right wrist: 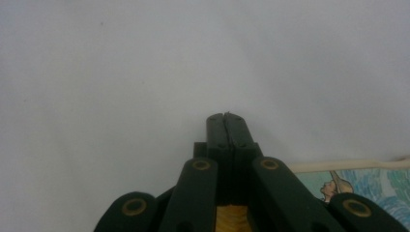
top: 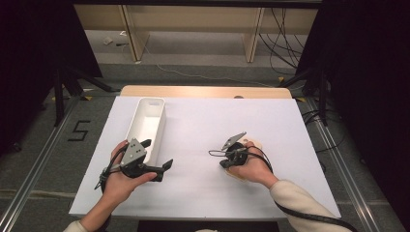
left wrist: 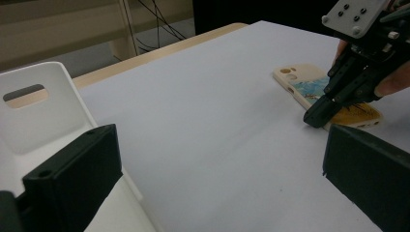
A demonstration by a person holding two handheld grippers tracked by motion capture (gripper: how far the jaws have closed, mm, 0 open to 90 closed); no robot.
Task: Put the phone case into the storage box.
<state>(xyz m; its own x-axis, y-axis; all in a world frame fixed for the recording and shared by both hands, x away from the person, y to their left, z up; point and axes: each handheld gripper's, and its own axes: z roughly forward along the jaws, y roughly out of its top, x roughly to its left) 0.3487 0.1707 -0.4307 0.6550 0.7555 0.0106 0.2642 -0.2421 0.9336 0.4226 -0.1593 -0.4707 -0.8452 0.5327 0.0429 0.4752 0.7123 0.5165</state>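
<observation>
A cream phone case (left wrist: pixel 302 83) with a blue and yellow picture lies flat on the white sheet (top: pixel 203 125), right of centre. My right gripper (left wrist: pixel 316 116) hangs over it, tip down at the case's near edge, jaws pressed together with nothing seen between them (right wrist: pixel 226 118). In the high view the right hand covers most of the case (top: pixel 253 143), and the right gripper (top: pixel 224 163) points left. My left gripper (top: pixel 163 170) is open and empty beside the white bin (top: pixel 162 121), its jaws wide apart (left wrist: pixel 217 159) and aimed toward the case.
The long white bin (left wrist: pixel 43 111) has a handle slot at its far end and lies along the left side of the sheet. A wooden table edge (top: pixel 203 92) shows beyond the sheet. Cables and stand legs are on the floor around the table.
</observation>
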